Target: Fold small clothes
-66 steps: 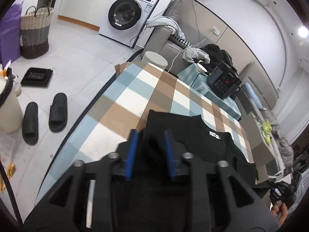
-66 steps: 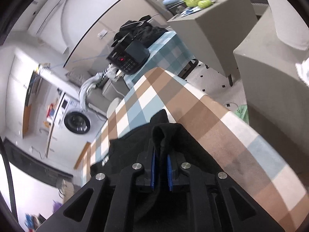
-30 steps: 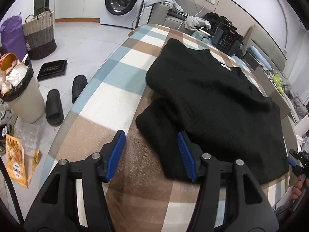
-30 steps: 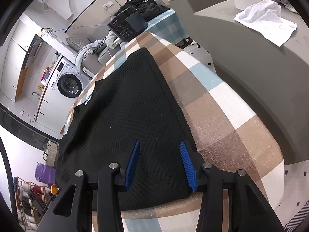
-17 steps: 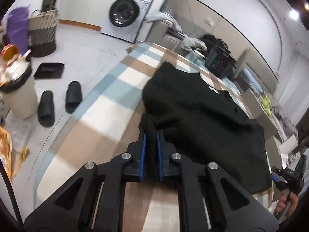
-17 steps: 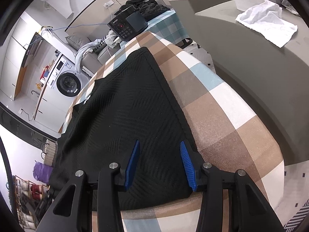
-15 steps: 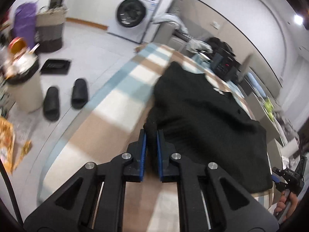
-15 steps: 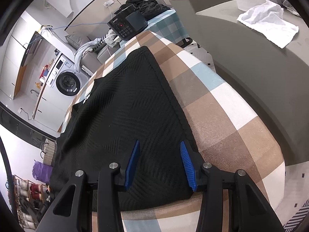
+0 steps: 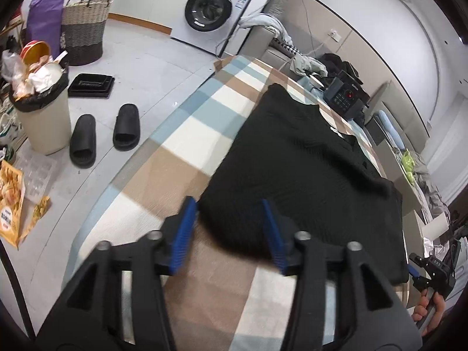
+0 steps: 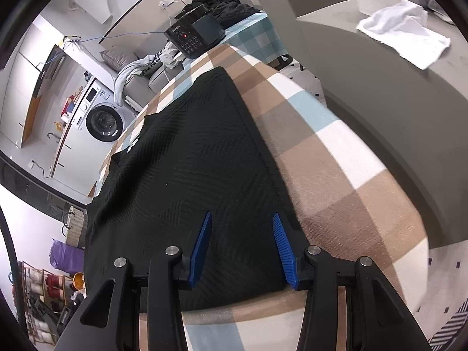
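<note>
A black knit sweater (image 9: 307, 158) lies flat on the checked tablecloth (image 9: 187, 134), its left sleeve folded in over the body. My left gripper (image 9: 229, 222) hovers at the sweater's near left edge. Its jaws are opening, and the folded edge lies between the blue pads (image 9: 187, 225) without being pressed. In the right wrist view the same sweater (image 10: 187, 152) fills the middle. My right gripper (image 10: 241, 234) stands open over its near right corner, which rests loose on the cloth. That right gripper (image 9: 430, 272) also shows, small and held by a hand, at the left wrist view's lower right.
A black keypad box (image 9: 345, 99) sits on a second table beyond the sweater. Left of the table are slippers (image 9: 125, 127), a full waste bin (image 9: 41, 111), a woven basket (image 9: 83, 29) and a washing machine (image 9: 210, 14). A grey counter with a white cloth (image 10: 403, 41) runs along the right.
The left gripper, shut on the sleeve's edge half a second ago, has let it go and now stands apart around it. The right gripper has not moved.
</note>
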The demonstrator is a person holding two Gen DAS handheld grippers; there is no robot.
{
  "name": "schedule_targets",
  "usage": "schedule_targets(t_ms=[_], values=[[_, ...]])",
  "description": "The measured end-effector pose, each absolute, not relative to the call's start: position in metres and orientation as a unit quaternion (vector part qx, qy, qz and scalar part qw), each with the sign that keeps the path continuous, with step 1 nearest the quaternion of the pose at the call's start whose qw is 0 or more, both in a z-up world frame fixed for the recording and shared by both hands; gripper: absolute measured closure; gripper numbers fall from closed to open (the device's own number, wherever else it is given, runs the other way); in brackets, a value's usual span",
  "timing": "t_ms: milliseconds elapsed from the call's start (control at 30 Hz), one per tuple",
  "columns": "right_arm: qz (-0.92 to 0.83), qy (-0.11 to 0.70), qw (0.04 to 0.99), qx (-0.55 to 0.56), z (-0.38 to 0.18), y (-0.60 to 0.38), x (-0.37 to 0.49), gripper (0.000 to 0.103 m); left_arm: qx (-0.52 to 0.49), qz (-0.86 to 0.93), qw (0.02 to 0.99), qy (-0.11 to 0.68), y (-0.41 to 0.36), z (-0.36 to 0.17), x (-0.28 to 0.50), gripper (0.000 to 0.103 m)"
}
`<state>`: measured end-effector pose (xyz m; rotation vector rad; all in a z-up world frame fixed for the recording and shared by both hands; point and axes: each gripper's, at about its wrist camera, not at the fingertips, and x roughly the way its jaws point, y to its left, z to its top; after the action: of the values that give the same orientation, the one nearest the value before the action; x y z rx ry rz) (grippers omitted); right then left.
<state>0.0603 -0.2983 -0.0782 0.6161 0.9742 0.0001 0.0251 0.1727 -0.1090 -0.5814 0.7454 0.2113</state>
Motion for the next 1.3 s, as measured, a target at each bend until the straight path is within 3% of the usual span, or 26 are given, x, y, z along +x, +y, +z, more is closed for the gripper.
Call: schedule_targets(t_ms=[433,500,533,567,667,1067,1300], values=[[0.003,0.463,0.845,0.267,-0.079,-0.293,0.056,0.057,-0.227,0.094,0.888,0.388,0.153,-0.117,0.088,0.053],[-0.007,0.463,0.851,0.25,-0.078,-0.288,0.054,0.057,-0.212,0.095,0.894,0.384,0.147,-0.118,0.088,0.06],[-0.011,0.463,0.854,0.236,-0.077,-0.284,0.053,0.057,-0.205,0.093,0.895,0.386,0.144,-0.119,0.087,0.074],[-0.013,0.464,0.858,0.22,-0.076,-0.279,0.053,0.057,-0.201,0.092,0.894,0.389,0.142,-0.121,0.087,0.082],[-0.02,0.462,0.865,0.195,-0.077,-0.271,0.05,0.056,-0.193,0.091,0.896,0.389,0.138,-0.123,0.081,0.089],[-0.027,0.458,0.863,0.209,-0.078,-0.283,0.054,0.055,-0.211,0.083,0.89,0.396,0.129,-0.113,0.035,0.091],[-0.028,0.464,0.869,0.173,-0.08,-0.271,0.061,0.052,-0.221,0.094,0.888,0.393,0.141,-0.106,0.031,0.085]])
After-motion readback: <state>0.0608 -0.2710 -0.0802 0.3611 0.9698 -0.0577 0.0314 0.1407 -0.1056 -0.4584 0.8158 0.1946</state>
